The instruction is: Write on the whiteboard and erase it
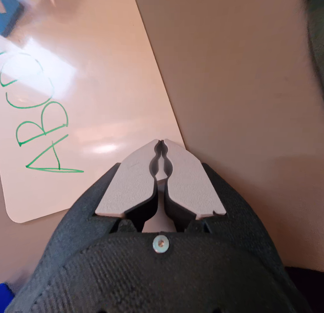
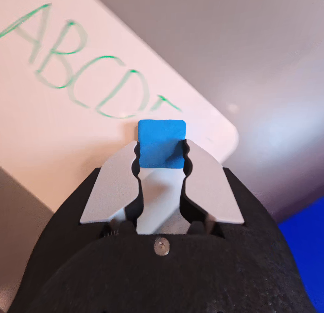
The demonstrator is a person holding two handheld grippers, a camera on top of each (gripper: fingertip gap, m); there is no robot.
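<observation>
A white whiteboard lies flat on the table, with green handwriting along it. My left gripper is shut and empty, its tips at the board's right edge near the corner. In the right wrist view my right gripper is shut on a blue block eraser held just over the whiteboard, at the end of the green writing, near the board's rounded corner. The last green mark looks partly wiped. The blue eraser also shows blurred in the left wrist view, top left.
The beige table stretches to the right of the board. A dark blurred shape is at the far right edge. A bright blue thing sits at the lower right of the right wrist view.
</observation>
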